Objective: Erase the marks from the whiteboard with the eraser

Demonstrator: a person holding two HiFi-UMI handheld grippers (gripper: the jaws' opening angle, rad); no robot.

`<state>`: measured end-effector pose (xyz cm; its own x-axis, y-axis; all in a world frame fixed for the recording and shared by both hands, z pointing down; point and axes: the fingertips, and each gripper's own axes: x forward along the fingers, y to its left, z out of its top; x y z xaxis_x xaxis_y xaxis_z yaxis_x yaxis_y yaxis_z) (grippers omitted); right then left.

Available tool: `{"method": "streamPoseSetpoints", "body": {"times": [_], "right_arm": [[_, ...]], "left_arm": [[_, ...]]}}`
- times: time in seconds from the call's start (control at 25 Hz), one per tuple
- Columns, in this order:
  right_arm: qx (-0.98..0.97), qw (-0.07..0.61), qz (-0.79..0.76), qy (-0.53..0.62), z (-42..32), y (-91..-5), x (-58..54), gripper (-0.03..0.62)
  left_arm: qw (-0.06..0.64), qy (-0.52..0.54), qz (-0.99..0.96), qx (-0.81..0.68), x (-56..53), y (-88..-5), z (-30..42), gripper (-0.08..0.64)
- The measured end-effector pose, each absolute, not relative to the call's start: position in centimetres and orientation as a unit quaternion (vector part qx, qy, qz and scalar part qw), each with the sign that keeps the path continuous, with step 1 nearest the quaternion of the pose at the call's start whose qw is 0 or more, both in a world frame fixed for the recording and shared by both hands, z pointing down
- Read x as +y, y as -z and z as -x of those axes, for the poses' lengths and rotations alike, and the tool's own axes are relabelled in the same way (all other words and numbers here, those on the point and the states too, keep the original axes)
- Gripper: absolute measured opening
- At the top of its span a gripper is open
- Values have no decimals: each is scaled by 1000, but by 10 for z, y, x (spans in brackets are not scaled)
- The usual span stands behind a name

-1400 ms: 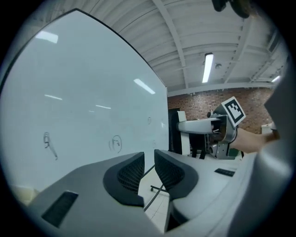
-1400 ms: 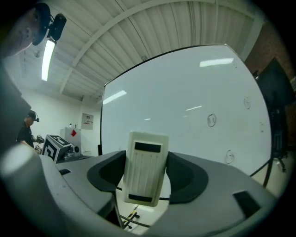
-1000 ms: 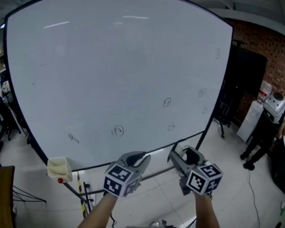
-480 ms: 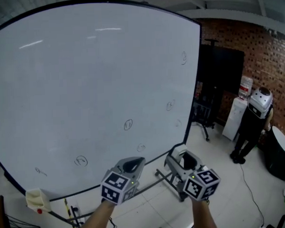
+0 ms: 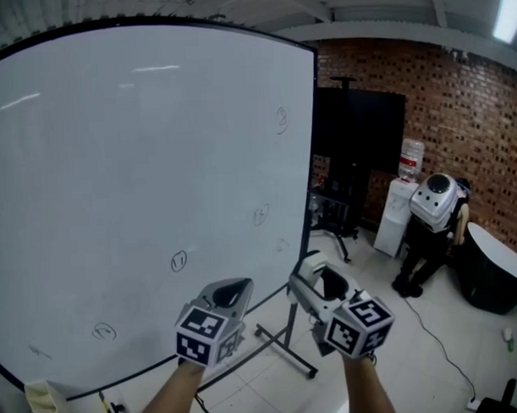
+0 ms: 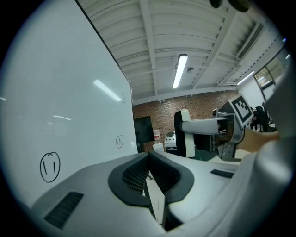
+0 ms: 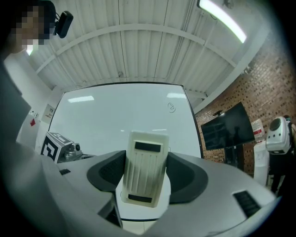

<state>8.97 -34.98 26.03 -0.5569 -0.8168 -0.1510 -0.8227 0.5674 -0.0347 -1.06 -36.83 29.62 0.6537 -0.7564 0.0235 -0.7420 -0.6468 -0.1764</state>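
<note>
- Swung right since a second ago, my view puts the big white whiteboard (image 5: 113, 164) leftward, its circled black marks (image 5: 178, 262) unwiped.
- Right gripper (image 5: 310, 277) clamps the cream ribbed plastic eraser (image 7: 145, 173), pointed boardward, ready to wipe.
- Left gripper (image 5: 233, 291): jaws together, empty.

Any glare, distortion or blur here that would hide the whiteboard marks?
Head view: the whiteboard bows at its edges from the wide lens, and faint lamp reflections sit near its top, clear of the marks. Left gripper view: dark rounded corners, one glare streak on the whiteboard. Right gripper view: the eraser is sharp.
</note>
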Motion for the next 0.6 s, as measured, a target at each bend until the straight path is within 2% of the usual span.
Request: {"method": "streamPoseSetpoints", "body": {"times": [0.6], "right_arm": [[874,105,470,-71,-89,-187,-447,273]], "left_arm": [[112,11,908,405,-465,-224,-6,0]]}}
